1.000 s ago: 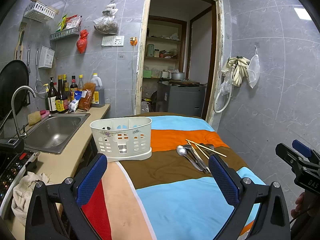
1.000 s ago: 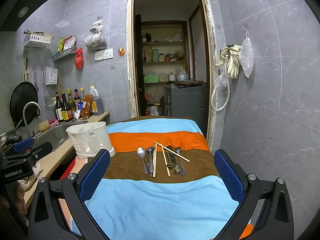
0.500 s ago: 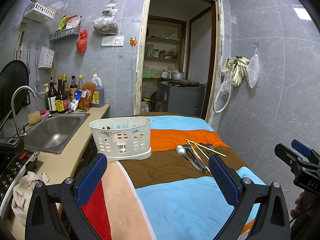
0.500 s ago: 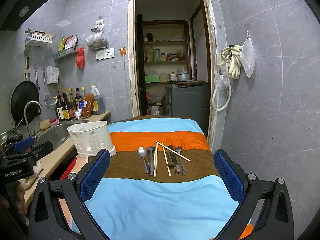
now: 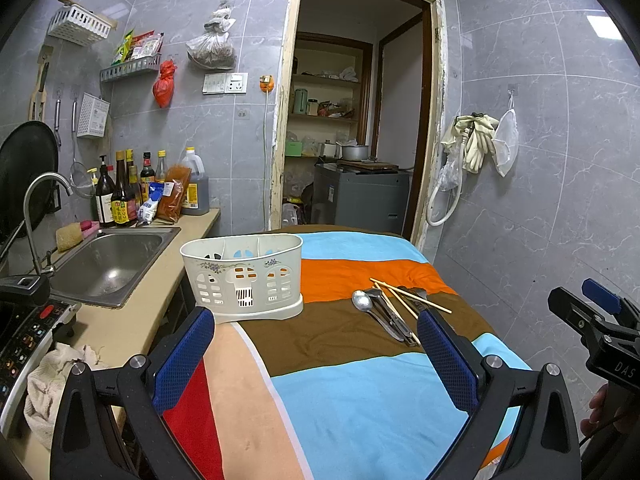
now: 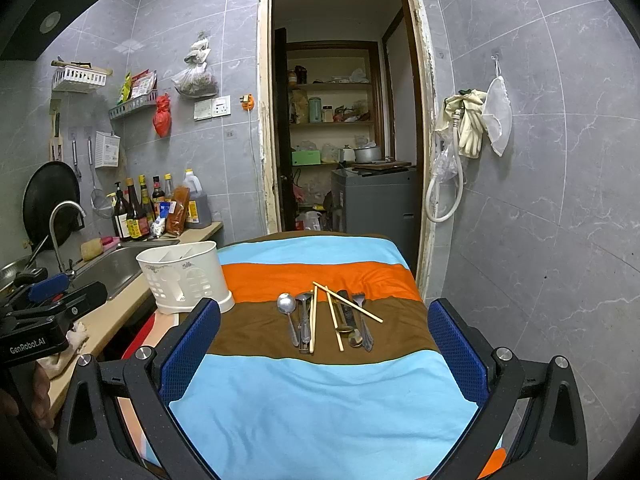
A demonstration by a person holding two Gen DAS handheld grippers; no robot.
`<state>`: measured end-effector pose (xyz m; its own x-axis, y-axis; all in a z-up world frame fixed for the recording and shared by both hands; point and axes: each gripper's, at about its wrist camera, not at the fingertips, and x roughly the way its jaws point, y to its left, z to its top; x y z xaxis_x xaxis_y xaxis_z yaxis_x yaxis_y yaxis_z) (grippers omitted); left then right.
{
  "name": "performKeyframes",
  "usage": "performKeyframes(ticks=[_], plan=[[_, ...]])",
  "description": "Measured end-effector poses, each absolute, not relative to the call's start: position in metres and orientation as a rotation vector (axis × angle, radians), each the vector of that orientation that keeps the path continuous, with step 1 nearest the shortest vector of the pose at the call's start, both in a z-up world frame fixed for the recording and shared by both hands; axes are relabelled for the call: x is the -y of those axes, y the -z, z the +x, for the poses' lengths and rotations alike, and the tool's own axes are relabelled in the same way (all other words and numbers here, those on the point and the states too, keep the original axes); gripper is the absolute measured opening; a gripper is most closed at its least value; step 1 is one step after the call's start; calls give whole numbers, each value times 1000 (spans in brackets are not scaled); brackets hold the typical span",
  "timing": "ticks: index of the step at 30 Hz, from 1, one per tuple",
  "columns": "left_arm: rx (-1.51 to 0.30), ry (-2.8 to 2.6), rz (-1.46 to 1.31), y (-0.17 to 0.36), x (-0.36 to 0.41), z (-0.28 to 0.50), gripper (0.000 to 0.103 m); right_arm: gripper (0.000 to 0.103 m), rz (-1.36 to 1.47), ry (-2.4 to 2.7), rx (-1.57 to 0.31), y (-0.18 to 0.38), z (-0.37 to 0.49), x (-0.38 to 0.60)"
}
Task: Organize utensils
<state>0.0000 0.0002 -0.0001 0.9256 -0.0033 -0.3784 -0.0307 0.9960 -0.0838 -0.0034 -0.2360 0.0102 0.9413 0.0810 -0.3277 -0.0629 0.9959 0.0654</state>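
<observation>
A white plastic utensil holder point(image 5: 244, 276) point(image 6: 186, 276) stands at the left edge of a striped cloth-covered table point(image 6: 320, 400). Several utensils lie side by side on the brown stripe: a steel spoon point(image 6: 287, 306) point(image 5: 362, 302), wooden chopsticks point(image 6: 347, 307) point(image 5: 412, 296), a fork point(image 6: 362, 312) and other cutlery. My left gripper point(image 5: 316, 344) hovers open above the table's near left part, short of the holder. My right gripper point(image 6: 324, 336) hangs open in front of the utensils, nothing between its fingers.
A counter with a steel sink point(image 5: 108, 256), faucet point(image 5: 36, 208) and sauce bottles point(image 5: 124, 196) runs along the left. A rag point(image 5: 56, 376) lies on the counter. An open doorway point(image 6: 344, 132) lies behind the table; a tiled wall with hanging gloves point(image 6: 468, 128) is on the right.
The right wrist view has shifted slightly, bringing the utensils a little more to the centre. The left gripper has barely moved. Nothing was taken hold of.
</observation>
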Motion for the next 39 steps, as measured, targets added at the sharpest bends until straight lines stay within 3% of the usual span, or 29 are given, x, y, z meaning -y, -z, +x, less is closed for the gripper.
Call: performKeyframes(ticks=[39], plan=[[-384, -27, -83, -9, -11, -9, 102, 102, 52, -100, -334, -8, 5, 214]])
